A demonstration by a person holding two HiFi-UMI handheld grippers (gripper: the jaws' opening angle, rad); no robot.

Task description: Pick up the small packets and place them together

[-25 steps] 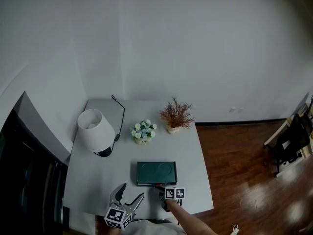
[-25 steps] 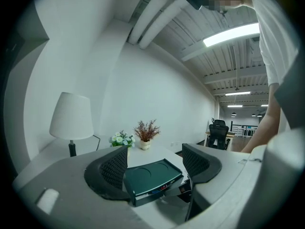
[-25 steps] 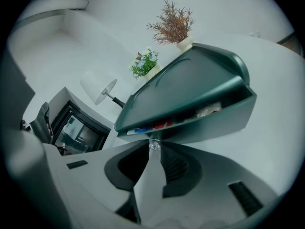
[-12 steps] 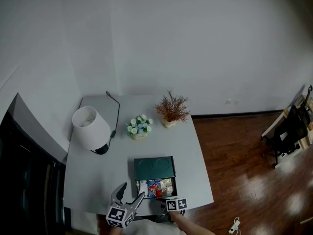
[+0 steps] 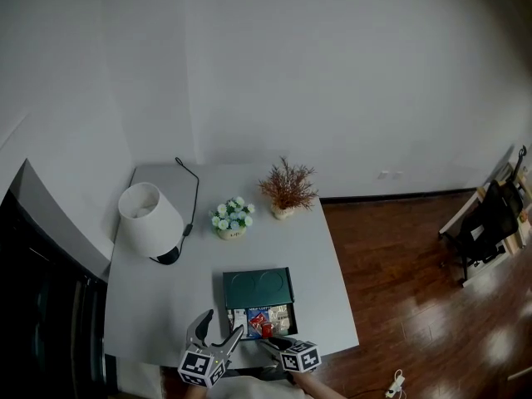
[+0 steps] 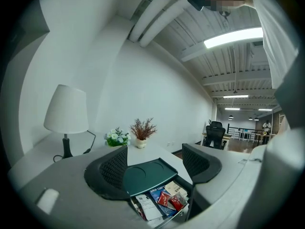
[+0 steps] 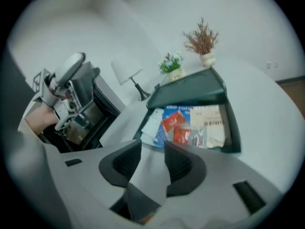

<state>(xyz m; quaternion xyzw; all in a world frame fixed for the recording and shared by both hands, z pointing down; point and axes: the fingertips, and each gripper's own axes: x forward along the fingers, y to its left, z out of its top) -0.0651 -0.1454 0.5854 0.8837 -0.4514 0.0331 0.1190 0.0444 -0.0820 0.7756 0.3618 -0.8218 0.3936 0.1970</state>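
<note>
Grey table (image 5: 150,306), wood floor (image 5: 399,273). Packets (image 7: 183,128) lie just ahead of the right gripper (image 7: 152,151), its empty jaws opening. The left gripper (image 6: 155,161) has its jaws wide apart. Only its view shows ceiling lights (image 6: 233,37).

The table (image 5: 158,306) is smooth, matt grey; the floor (image 5: 399,281) is glossy wood. The dark green box (image 5: 258,288) looks like matt plastic. In it, the red packets (image 7: 174,123) shine like foil and the beige packet (image 7: 212,125) looks papery and dull.

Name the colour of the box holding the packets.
Dark teal-green box; the right gripper view shows it best.
</note>
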